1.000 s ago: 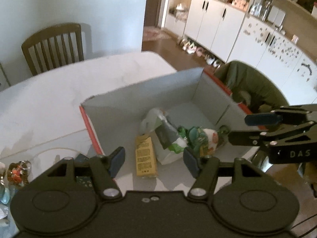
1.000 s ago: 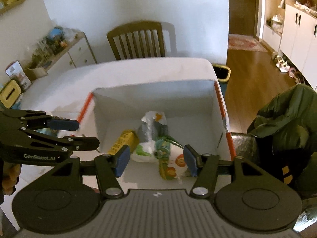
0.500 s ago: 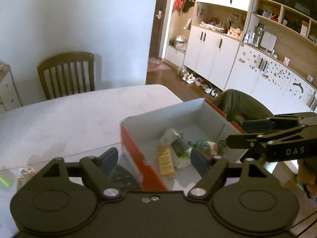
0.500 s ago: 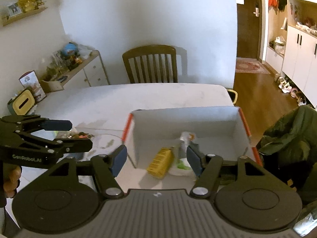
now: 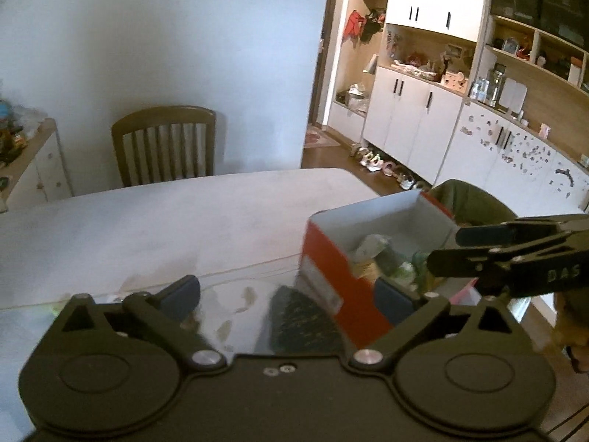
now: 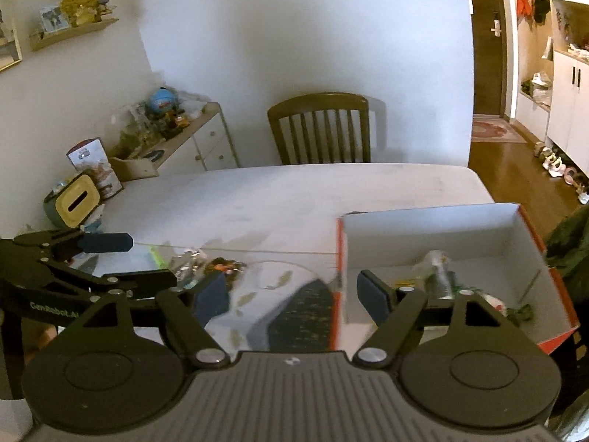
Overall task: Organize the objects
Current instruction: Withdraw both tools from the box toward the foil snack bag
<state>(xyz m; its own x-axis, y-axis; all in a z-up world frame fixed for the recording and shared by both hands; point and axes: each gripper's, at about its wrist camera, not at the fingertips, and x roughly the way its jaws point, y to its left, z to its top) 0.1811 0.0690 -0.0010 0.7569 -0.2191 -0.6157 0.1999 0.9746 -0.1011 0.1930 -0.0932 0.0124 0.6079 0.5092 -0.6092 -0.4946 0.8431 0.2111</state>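
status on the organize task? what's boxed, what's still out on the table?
Done: several packets already lie inside the orange box.

In hand: nothing; left gripper and right gripper are both open and empty.

Left: a cluster of small items sits on the table left of the box, not yet boxed. What they are is too blurred to tell.

A wooden chair [image 6: 319, 127] is standing ahead against the white wall [image 6: 294, 29]; white cabinets [image 5: 412, 125] are lining the right side.
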